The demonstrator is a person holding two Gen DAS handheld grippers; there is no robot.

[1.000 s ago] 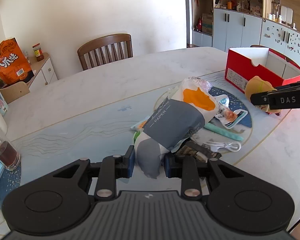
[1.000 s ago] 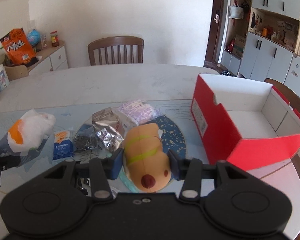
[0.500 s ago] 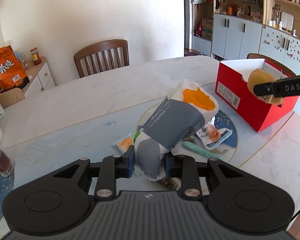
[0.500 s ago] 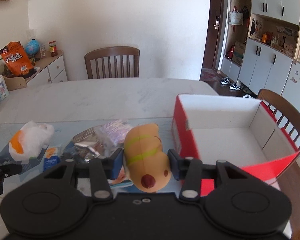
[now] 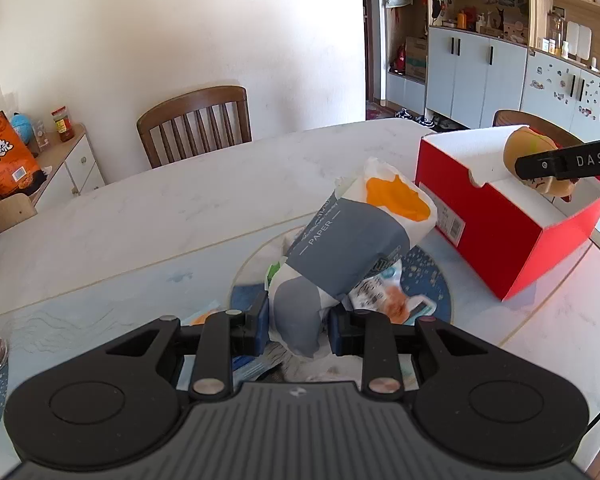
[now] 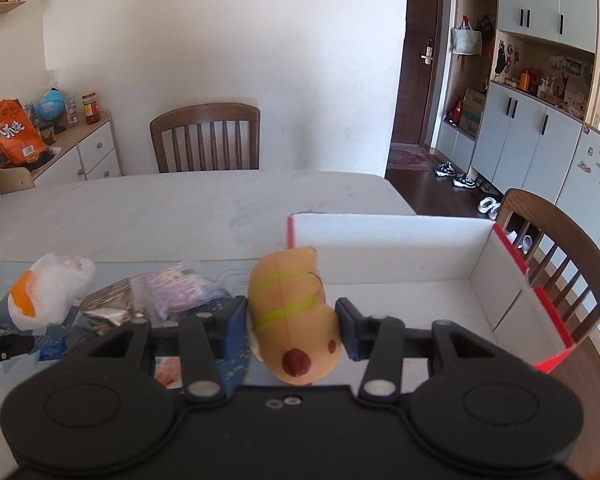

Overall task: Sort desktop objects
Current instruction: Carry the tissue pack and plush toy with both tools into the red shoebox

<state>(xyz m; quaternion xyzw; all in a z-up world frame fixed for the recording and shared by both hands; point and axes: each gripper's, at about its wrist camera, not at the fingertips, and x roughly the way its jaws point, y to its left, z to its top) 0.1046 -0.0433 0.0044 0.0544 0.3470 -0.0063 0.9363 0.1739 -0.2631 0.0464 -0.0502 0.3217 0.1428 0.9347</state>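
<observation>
The right hand-held gripper (image 6: 291,322), clamped on the plush toy (image 6: 292,316), holds it above the red box (image 6: 500,280) near the surface's right edge, ready for release, while the left hand-held gripper (image 5: 298,322) pinches the tissue pack (image 5: 352,248) aloft.

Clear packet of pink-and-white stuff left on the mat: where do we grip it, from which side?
Judgement only: take the clear packet across its puffed middle, coming from above and from the near side. It lies flat and slack on the pile, so its edges would likely just crumple. A silver foil pouch lies close on its left, and the red box stands to the right, leaving the top freest.
</observation>
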